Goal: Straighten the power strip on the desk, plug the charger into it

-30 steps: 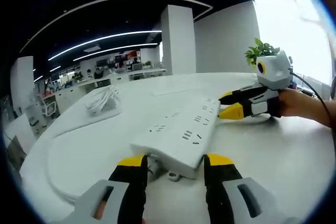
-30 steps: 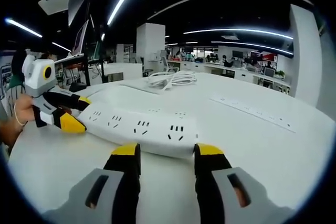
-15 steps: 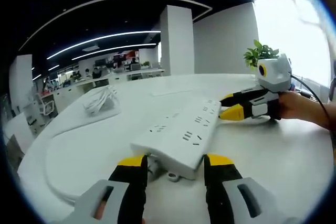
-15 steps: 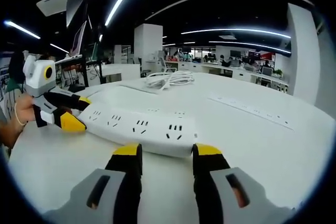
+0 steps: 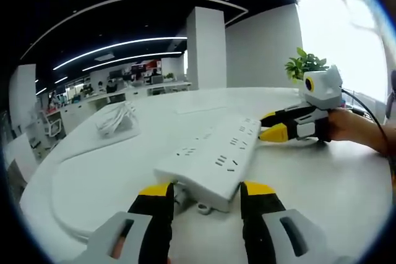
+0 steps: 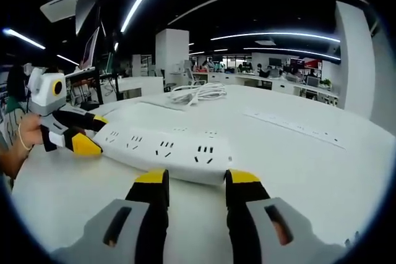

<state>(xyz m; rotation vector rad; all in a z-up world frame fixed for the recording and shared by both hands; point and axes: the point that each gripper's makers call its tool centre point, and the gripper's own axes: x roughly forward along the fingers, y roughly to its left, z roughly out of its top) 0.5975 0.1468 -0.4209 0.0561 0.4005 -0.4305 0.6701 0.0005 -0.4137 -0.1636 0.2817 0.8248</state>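
Left gripper view: the left tool stands with its jaws apart, one on each side of the near end of the white power strip, which lies on the white table. No writing on the strip can be read. At its far end sits the right tool, held in a hand; a coiled white cable lies well apart, and a plant stands behind. Little has changed from half a second ago.

Right gripper view: the right tool has its jaws spread, straddling the strip's end. The left tool meets the far end. The cable lies beyond. The strip has not moved
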